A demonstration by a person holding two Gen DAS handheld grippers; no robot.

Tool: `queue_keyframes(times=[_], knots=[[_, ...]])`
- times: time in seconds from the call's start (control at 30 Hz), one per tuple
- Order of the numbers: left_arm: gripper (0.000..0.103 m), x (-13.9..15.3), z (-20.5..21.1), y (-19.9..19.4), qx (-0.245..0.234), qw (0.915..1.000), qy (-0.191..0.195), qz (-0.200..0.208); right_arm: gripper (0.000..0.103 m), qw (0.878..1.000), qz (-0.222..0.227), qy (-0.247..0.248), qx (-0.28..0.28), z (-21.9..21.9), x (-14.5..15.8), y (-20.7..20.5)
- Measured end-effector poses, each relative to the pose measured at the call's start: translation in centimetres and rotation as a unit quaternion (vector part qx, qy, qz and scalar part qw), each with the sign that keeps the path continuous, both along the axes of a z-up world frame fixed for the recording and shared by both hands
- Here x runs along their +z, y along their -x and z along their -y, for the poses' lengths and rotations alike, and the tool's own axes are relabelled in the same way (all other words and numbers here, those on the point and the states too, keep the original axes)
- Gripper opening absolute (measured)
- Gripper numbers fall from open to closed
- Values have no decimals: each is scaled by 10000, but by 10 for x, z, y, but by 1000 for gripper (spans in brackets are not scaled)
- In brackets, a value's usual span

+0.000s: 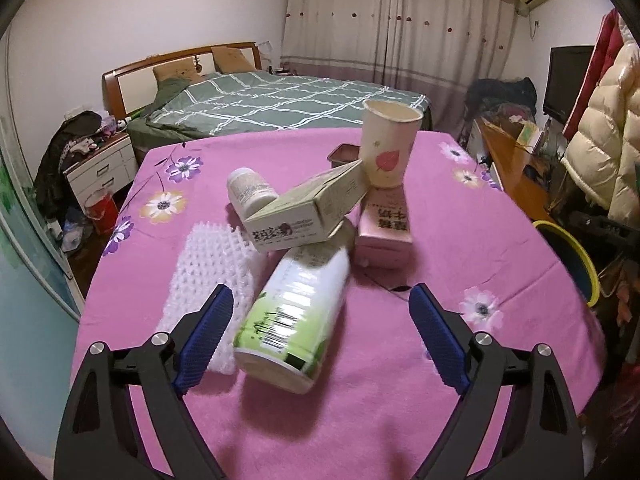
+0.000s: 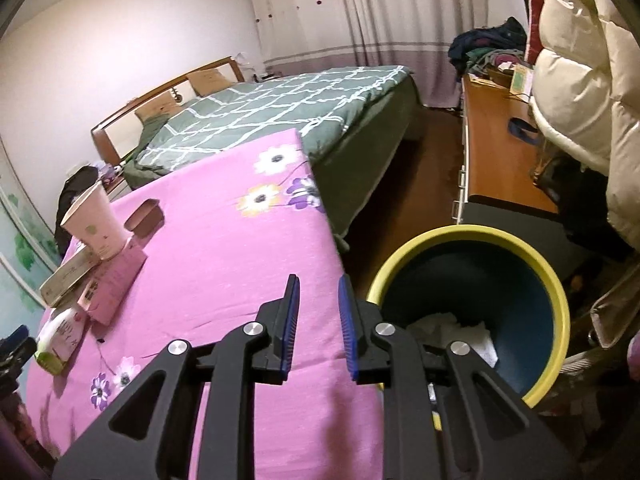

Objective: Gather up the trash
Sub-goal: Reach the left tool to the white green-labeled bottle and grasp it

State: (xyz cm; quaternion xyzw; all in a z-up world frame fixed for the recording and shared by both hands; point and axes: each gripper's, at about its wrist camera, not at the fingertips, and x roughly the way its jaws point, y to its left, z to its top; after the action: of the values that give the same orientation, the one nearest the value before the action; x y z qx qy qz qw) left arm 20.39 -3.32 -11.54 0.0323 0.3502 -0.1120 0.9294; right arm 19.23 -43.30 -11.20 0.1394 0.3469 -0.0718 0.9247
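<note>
Bedroom with green-quilted bed (image 1: 280,104), drawn striped curtains (image 1: 400,20), wooden desk (image 2: 492,152).

A home bedroom: bed (image 1: 280,100), curtains (image 1: 400,20), nightstand (image 1: 104,164).

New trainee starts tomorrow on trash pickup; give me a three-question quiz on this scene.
1. True or false: the left gripper is open around the green-white bottle.
2. What stands on the pink box? A) paper cup B) white jar
3. Fill in: the yellow-rimmed bin holds something ____ in colour.

Key: 1 true; 2 A; 3 white.
</note>
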Motion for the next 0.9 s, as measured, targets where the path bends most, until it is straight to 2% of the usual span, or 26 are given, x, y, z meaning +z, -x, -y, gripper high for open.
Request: queue_keyframes(times=[0.17,0.37,0.47,0.57,0.67,0.8,0.9], knots=[[88,-13,-12,-10,-141,9998,129,-55,20,10000,-26,-26,-3,-4,0,-1],[73,-26,-12,-18,-513,9979,283,-260,20,9999,-78,-96,-4,-1,-6,-3],[67,-30,-7,-15,-564,9976,223,-324,20,9999,-88,-117,18,0,-7,-4],[67,-36,-5,-17,-354,9984,28,-432,20,9998,-101,-131,55,0,-8,-4],[67,-40,-6,-19,-237,9984,34,-508,20,9998,-118,-154,72,0,-11,-5],[57,-38,-10,-17,-226,9985,158,-472,20,9997,-133,-186,70,1,-13,-4],[53,-33,-3,-11,-351,9988,-3,-354,20,9997,-124,-196,64,2,-13,-4]])
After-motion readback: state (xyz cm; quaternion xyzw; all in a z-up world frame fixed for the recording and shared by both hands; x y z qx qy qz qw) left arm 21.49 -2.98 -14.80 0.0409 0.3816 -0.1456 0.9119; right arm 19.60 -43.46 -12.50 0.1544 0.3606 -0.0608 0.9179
